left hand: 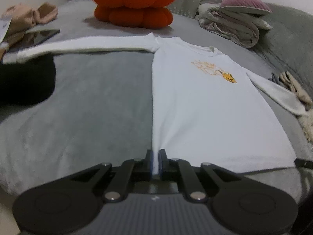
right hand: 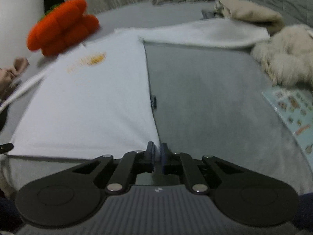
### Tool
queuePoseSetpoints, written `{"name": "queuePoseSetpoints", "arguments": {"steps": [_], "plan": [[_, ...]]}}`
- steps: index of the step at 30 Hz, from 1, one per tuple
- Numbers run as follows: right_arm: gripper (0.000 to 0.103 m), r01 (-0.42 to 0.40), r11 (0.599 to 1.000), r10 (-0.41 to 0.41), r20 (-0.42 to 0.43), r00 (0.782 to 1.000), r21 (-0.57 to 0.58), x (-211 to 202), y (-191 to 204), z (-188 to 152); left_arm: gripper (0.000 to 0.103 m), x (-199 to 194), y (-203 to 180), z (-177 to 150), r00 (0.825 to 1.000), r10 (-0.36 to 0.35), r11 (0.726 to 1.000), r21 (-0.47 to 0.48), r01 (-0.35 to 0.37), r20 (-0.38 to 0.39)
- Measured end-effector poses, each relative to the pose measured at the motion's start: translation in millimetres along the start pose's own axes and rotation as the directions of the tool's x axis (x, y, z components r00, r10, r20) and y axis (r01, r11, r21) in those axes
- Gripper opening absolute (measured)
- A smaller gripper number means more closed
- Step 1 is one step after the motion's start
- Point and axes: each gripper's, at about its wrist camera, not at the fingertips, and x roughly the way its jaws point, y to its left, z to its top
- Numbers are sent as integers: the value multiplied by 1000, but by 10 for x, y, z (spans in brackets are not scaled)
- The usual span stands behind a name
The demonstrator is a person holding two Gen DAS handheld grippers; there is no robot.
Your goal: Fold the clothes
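A white long-sleeved shirt (left hand: 205, 107) lies flat, print side up, on a grey bed (left hand: 93, 98), its sleeves spread toward either side. Its hem runs along the near edge of the bed. The left gripper (left hand: 156, 161) pinches the hem's left corner, white cloth squeezed between its closed fingers. The right gripper (right hand: 157, 155) clamps the hem's right corner the same way, fabric showing in the narrow slit between its pads. Beyond the collar, toward the far edge, sits an orange plush cushion (left hand: 133, 2). A fluffy cream toy (right hand: 287, 56) lies past the right sleeve, with a picture booklet (right hand: 293, 109) nearer.
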Motion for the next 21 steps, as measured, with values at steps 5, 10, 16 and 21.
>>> {"name": "queuePoseSetpoints", "arguments": {"steps": [5,10,16,21], "plan": [[22,19,999,-18,34,999,-32,-88,26,-2,45,-19,16,21,1000,7,1000,-19,-6,9],[29,17,999,-15,72,997,-30,-159,44,45,61,-57,-1,109,992,109,994,-23,-108,60],[29,9,997,-3,73,997,-75,-31,141,183,61,4,-83,222,975,199,980,-15,-198,95],[29,19,993,-12,62,998,-113,96,161,370,69,103,-182,337,968,231,972,10,-233,98]]}}
